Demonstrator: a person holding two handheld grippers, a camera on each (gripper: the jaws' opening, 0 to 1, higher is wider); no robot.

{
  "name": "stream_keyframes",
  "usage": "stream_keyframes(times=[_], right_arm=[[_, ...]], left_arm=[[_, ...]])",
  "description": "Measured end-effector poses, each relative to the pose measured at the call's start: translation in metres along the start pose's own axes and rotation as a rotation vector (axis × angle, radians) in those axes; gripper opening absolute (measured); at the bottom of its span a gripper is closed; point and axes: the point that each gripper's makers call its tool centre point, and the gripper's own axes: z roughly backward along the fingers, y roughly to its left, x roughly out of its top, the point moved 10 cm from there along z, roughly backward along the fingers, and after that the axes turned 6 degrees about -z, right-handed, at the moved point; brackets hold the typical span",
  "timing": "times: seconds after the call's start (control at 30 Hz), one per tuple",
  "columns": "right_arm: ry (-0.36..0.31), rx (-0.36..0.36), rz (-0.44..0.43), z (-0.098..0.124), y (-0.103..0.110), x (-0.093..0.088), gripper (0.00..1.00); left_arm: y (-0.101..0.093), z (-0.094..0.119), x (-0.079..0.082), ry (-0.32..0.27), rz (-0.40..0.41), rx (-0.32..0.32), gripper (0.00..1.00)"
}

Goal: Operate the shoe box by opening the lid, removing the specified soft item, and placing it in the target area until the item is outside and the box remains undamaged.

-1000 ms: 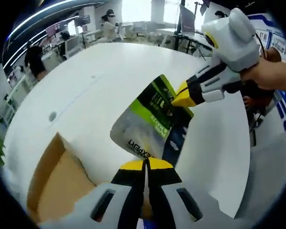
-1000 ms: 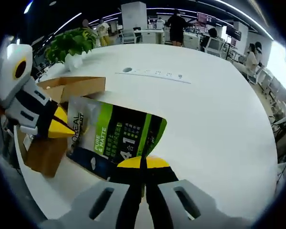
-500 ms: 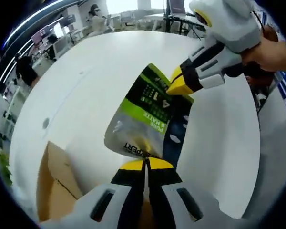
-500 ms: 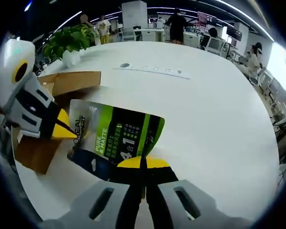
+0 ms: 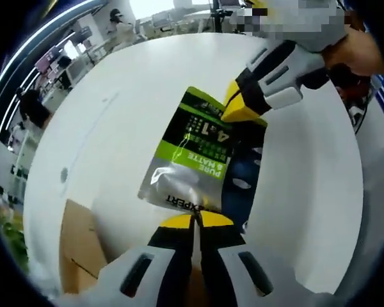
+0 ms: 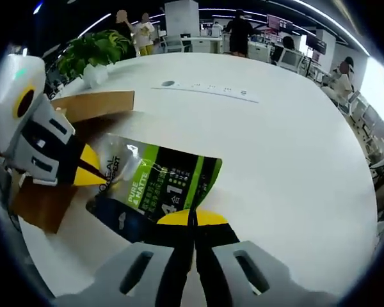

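A soft green, silver and dark blue pouch [image 5: 201, 160] hangs over the white table [image 5: 134, 102], held at both ends. My left gripper [image 5: 195, 220] is shut on its silver end. My right gripper [image 6: 193, 217] is shut on the opposite green end of the pouch [image 6: 157, 185]. In the left gripper view the right gripper [image 5: 243, 110] comes in from the upper right, gripping the pouch's far edge. In the right gripper view the left gripper [image 6: 83, 167] enters from the left, clamped on the pouch. The open brown shoe box [image 6: 70, 128] stands behind the pouch at the left; its edge [image 5: 77, 246] shows at the lower left.
A potted green plant [image 6: 93, 54] stands at the table's far left edge. A round grommet [image 6: 169, 83] and a flush power strip [image 6: 211, 91] lie in the tabletop [image 6: 294, 147] beyond the pouch. People and desks fill the office behind.
Both grippers have carried the pouch a little further from the box, and the pouch has tilted and crumpled slightly at its silver end. Both stay shut on it.
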Motion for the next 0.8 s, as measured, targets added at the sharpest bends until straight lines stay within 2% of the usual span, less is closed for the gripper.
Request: stream_keyframes(times=[0.33, 0.8], right_arm=[[0.02, -0.004, 0.028, -0.0061, -0.0005, -0.0032, 0.0], [0.038, -0.014, 0.046, -0.0098, -0.0012, -0.0052, 0.0]], left_arm=[[-0.0017, -0.0048, -0.0017, 0.013, -0.058, 0.028, 0.01], [-0.0058, -0.0003, -0.0023, 0.023, -0.136, 0.05, 0.05]])
